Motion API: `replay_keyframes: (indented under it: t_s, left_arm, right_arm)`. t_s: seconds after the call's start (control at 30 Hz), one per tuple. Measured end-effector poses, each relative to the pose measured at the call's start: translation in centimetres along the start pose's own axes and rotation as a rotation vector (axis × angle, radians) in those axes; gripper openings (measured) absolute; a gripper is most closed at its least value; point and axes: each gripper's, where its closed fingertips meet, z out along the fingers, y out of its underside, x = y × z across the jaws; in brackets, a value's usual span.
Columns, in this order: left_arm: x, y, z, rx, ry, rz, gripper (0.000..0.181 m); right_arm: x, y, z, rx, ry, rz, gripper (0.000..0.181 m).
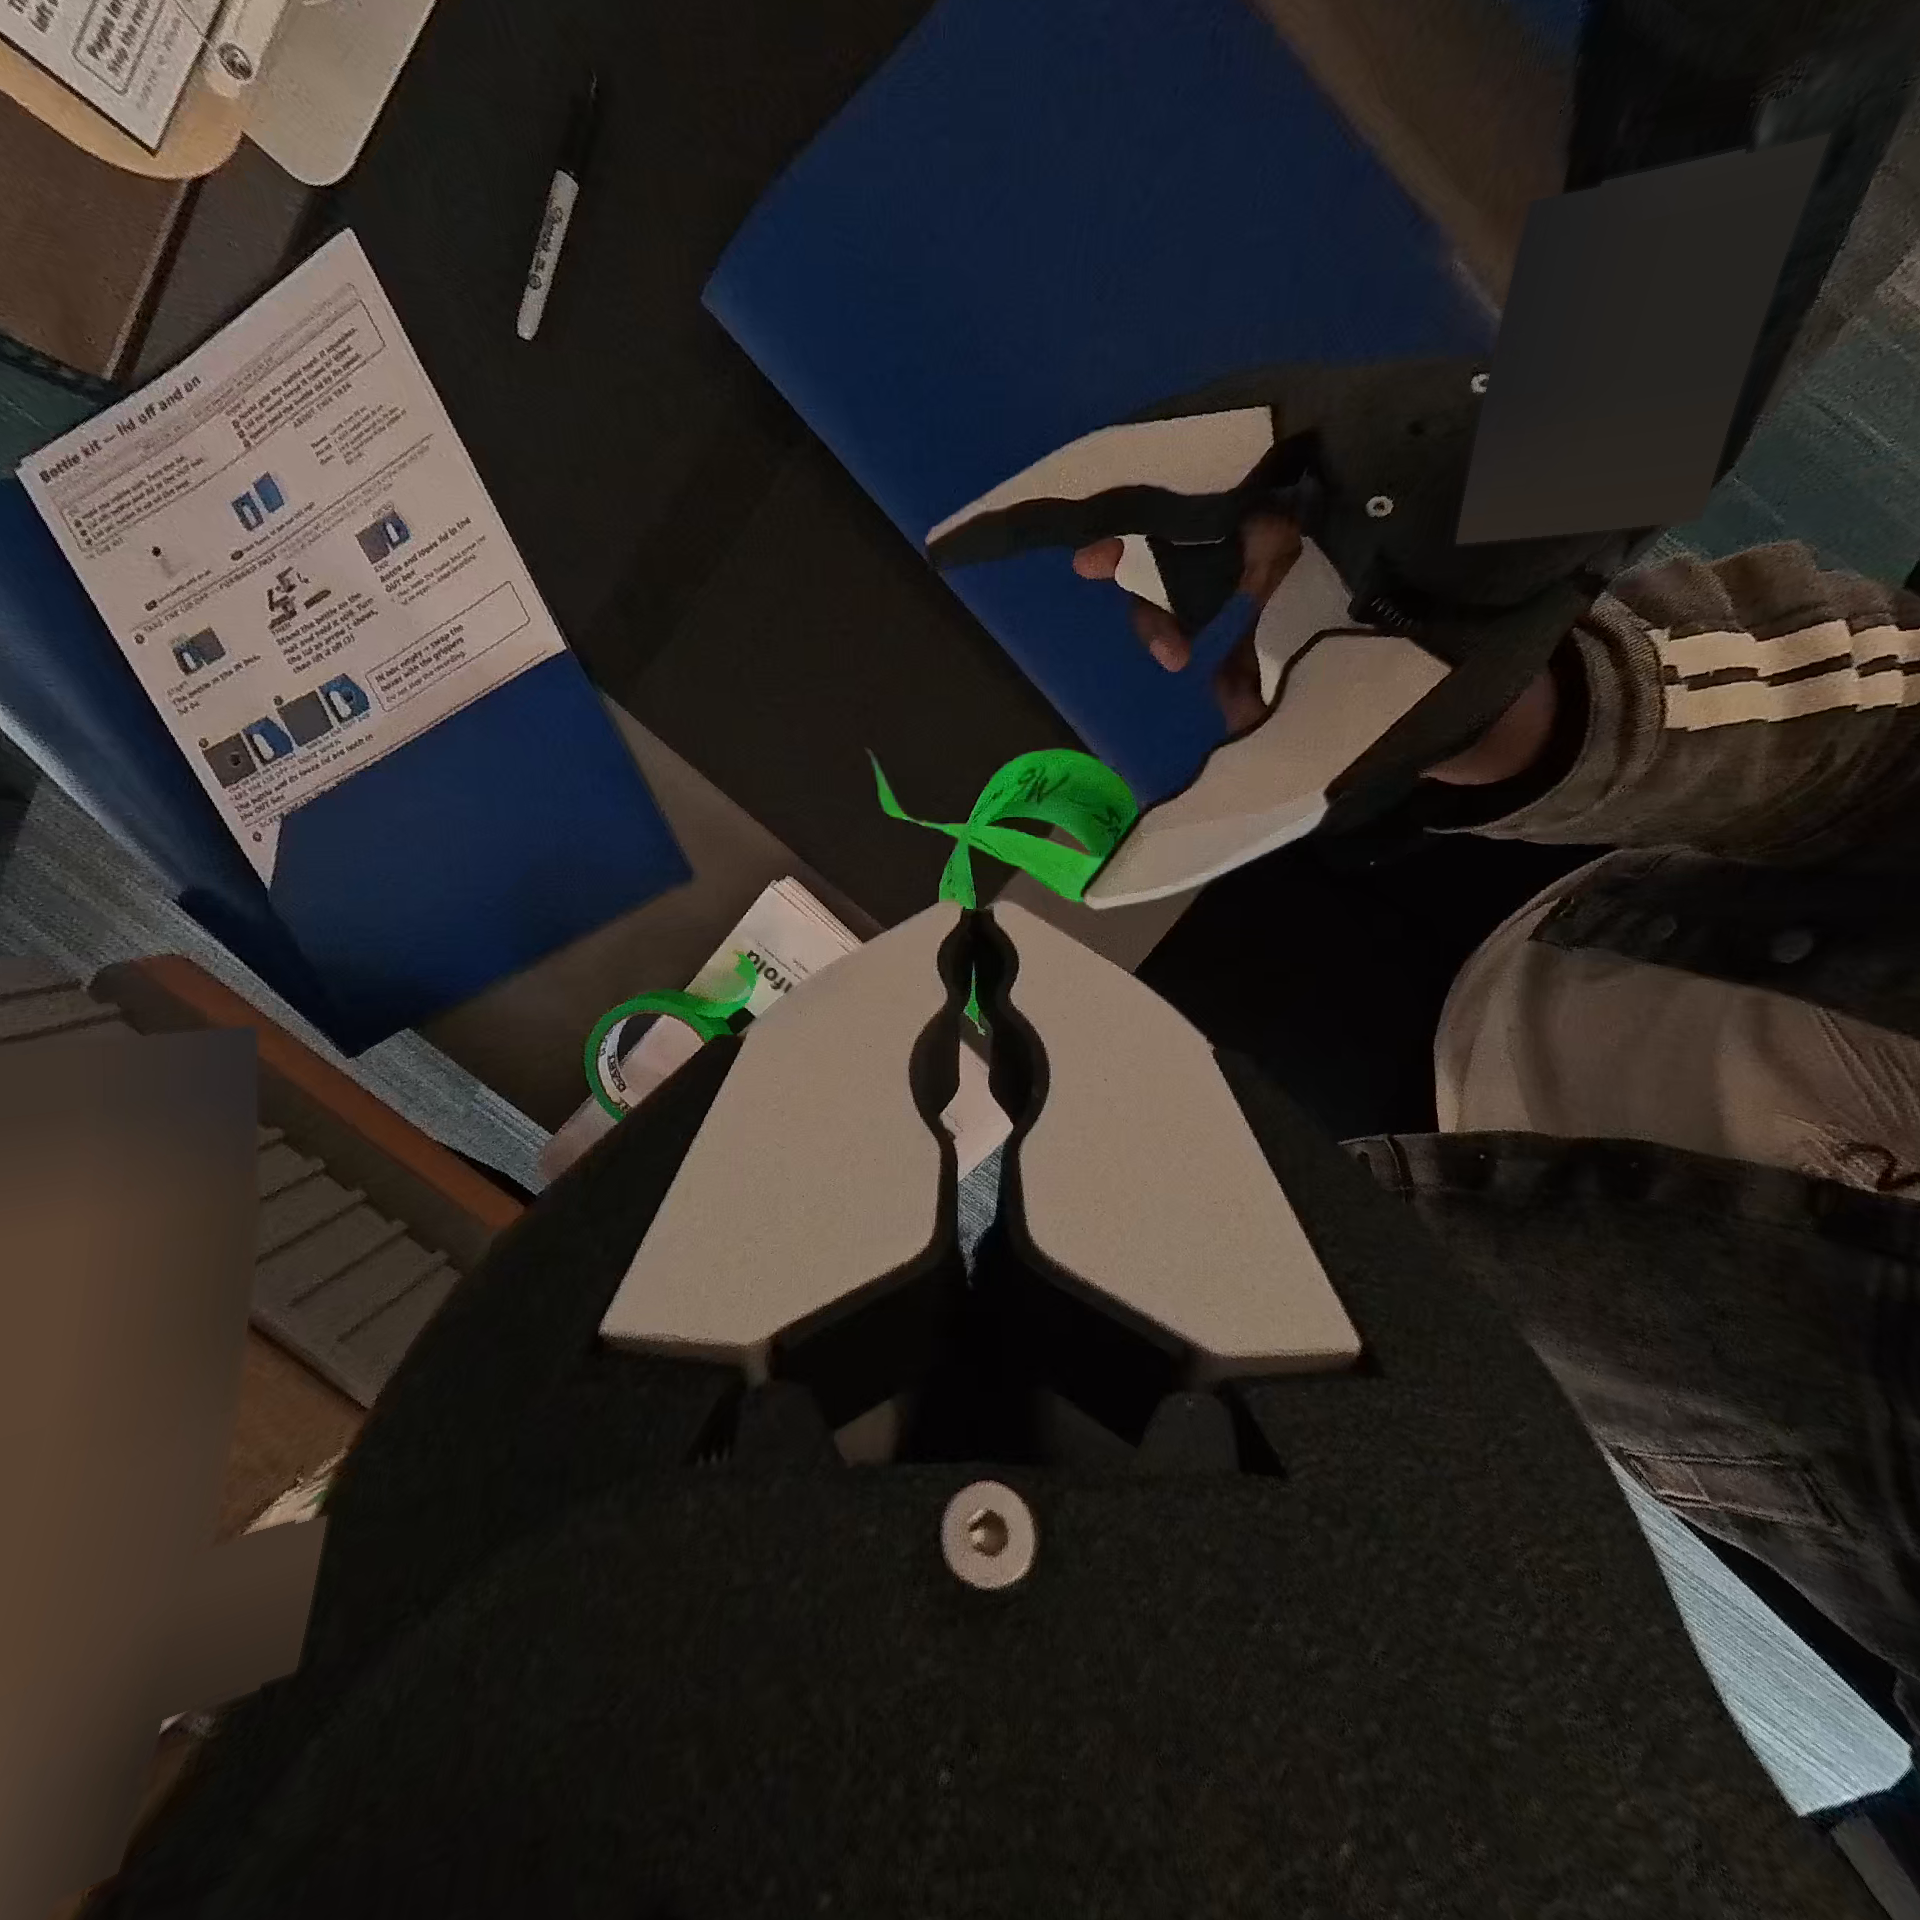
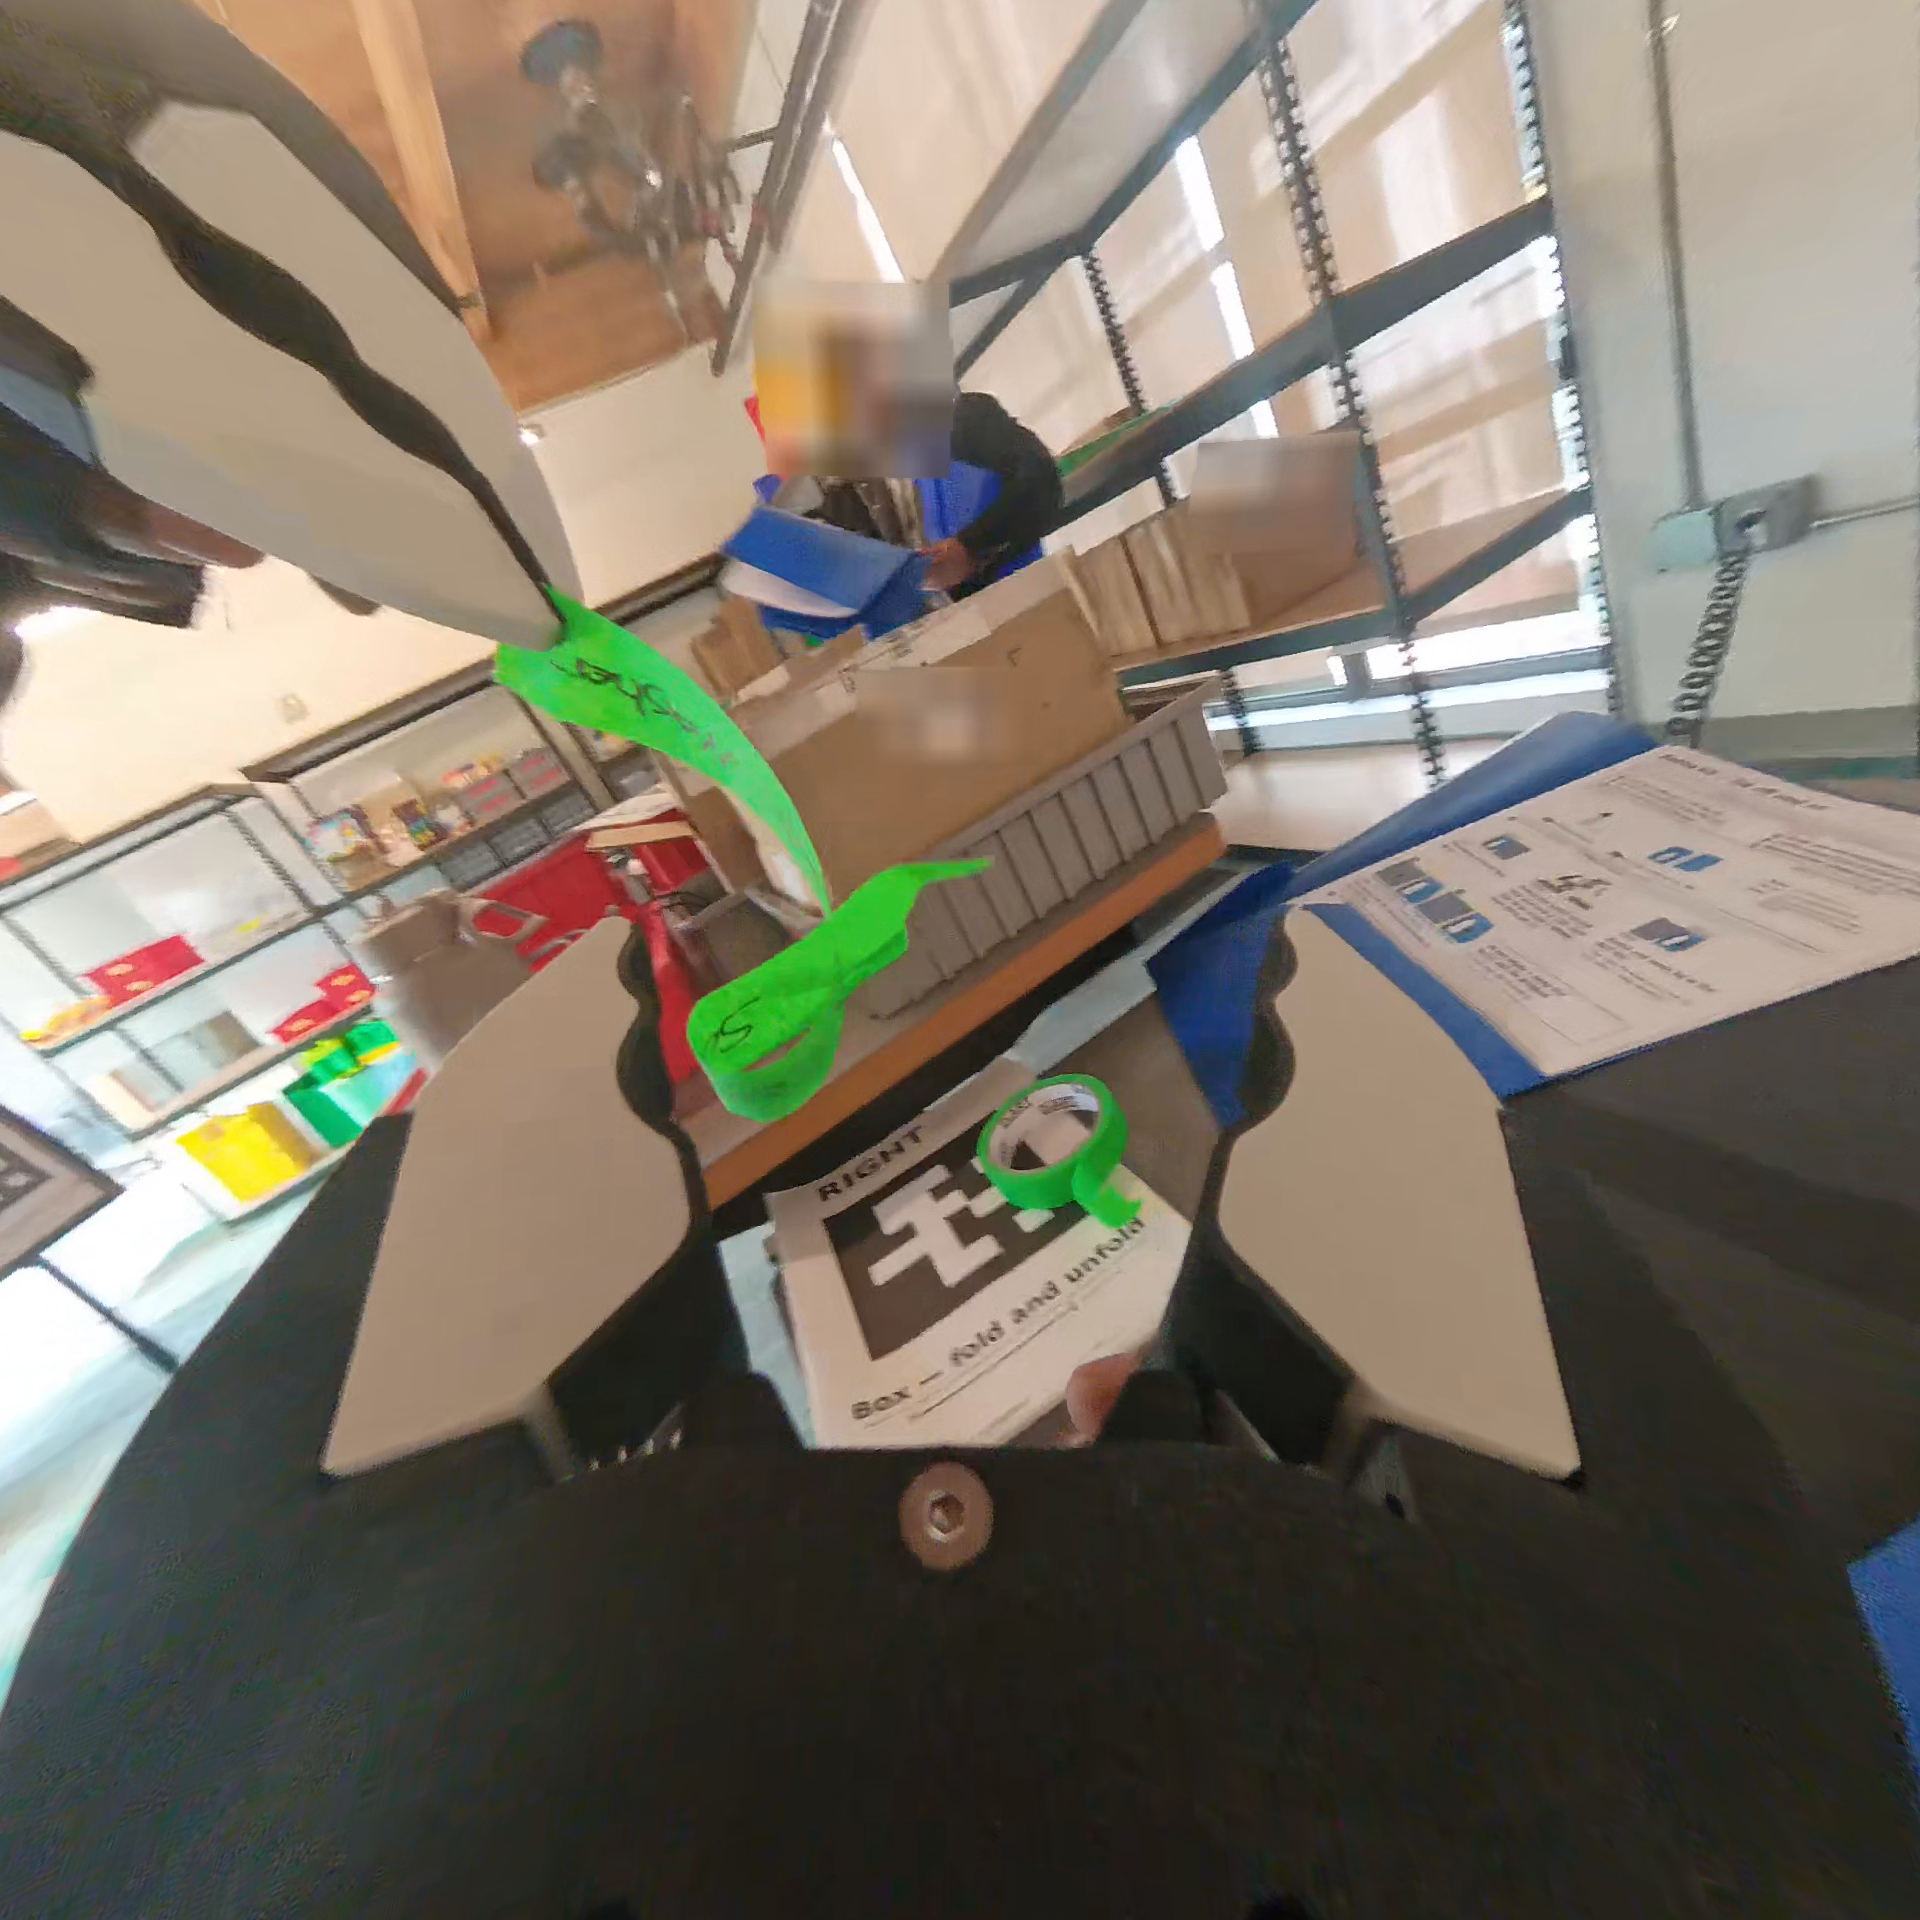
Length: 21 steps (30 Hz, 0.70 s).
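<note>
Green tape strip [image 1: 1023, 821] is what everything hangs on right now: the left gripper [image 1: 975, 914] has its fingers pinched together on one end of it, and the rest curls up in the air, scribbled on with marker and partly stuck to itself. In the right wrist view you can see that same strip [image 2: 769, 914] dangling from the left gripper's tip [image 2: 545, 613].

The right gripper [image 2: 951, 1039] is spread wide with nothing in it, one finger [image 1: 1195, 831] right up against the strip's loop.

My worry is that the tape is so limp and sticky it'll grab onto that finger or fold onto itself more, and the left's hold is only at the very tip, so a tug could slip it out.

Just below sits the green tape roll [image 2: 1049, 1143] on a printed sheet [image 2: 935, 1340]. Past that are a dark tabletop [image 1: 644, 436] with blue folders [image 1: 1091, 260], an instruction sheet [image 1: 281, 540] and a marker [image 1: 549, 255]. Farther off there's a grey bin [image 2: 1081, 842], cardboard boxes, metal shelving [image 2: 1340, 312] and a person back there.
</note>
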Motion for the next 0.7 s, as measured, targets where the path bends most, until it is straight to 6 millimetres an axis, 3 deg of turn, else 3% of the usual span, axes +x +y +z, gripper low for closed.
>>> replay_keyframes:
  t_s: [0.03, 0.3, 0.57, 0.7]
  left_arm:
    - [0.0, -0.1, 0.0, 0.003, -0.001, 0.003, 0.001]
    - [-0.2, 0.0, 0.0, 0.0, 0.002, -0.004, 0.001]
    - [-0.2, -0.8, -0.3, 0.045, -0.003, 0.006, 0.0]
    - [0.0, -0.5, -0.6, 0.043, 0.02, 0.002, 0.001]
  right_arm:
    - [0.5, 0.0, 0.0, 0.0, 0.024, -0.016, 0.107]
    - [1.9, 0.3, -0.4, 0.036, 0.015, 0.063, 0.101]
    - [2.6, 2.9, 0.7, -0.096, 0.091, -0.07, 0.104]
    - [3.8, 2.4, 0.1, -0.047, 0.149, -0.115, 0.094]
